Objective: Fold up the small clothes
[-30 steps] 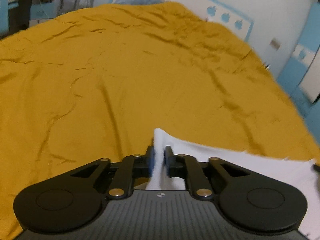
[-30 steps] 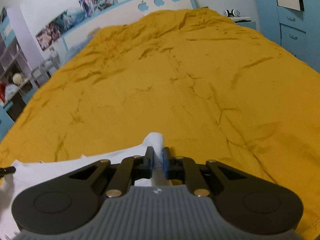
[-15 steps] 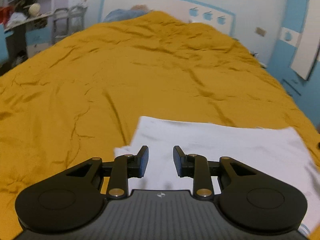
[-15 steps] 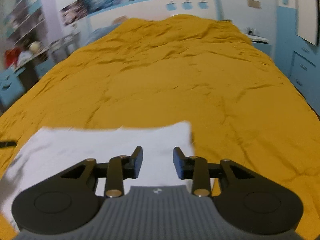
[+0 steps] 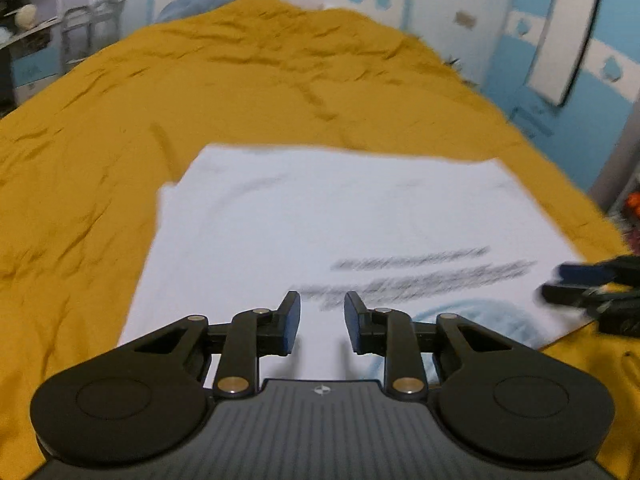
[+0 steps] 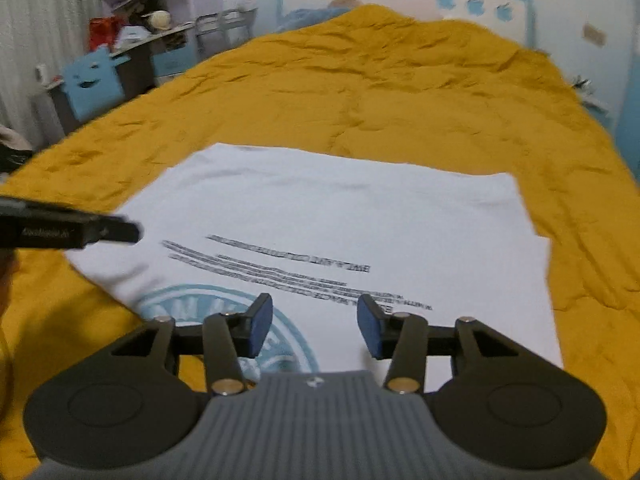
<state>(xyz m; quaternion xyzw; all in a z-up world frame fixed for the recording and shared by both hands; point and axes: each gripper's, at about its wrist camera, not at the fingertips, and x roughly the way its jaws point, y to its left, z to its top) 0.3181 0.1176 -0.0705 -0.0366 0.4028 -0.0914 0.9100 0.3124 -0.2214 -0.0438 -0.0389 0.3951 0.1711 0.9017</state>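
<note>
Since a second ago both grippers have let go of the white printed cotton T-shirt (image 5: 320, 216) and drawn back from it. It lies spread flat on the bed's mustard-yellow wrinkled bedspread (image 5: 80, 152). Left gripper (image 5: 322, 322): fingers a little apart, nothing between, closing slightly. Right gripper (image 6: 315, 326): fingers wider, empty, just opening. Black lettering and pale-blue round emblem, probably a logo; blurred.

White T-shirt (image 6: 360, 216): smooth matt cloth, printed text. Bed cover (image 6: 380, 92): mustard cloth, matt, creased. Right hand-held gripper (image 6: 315, 326): matt black plastic, brass-coloured pins.
</note>
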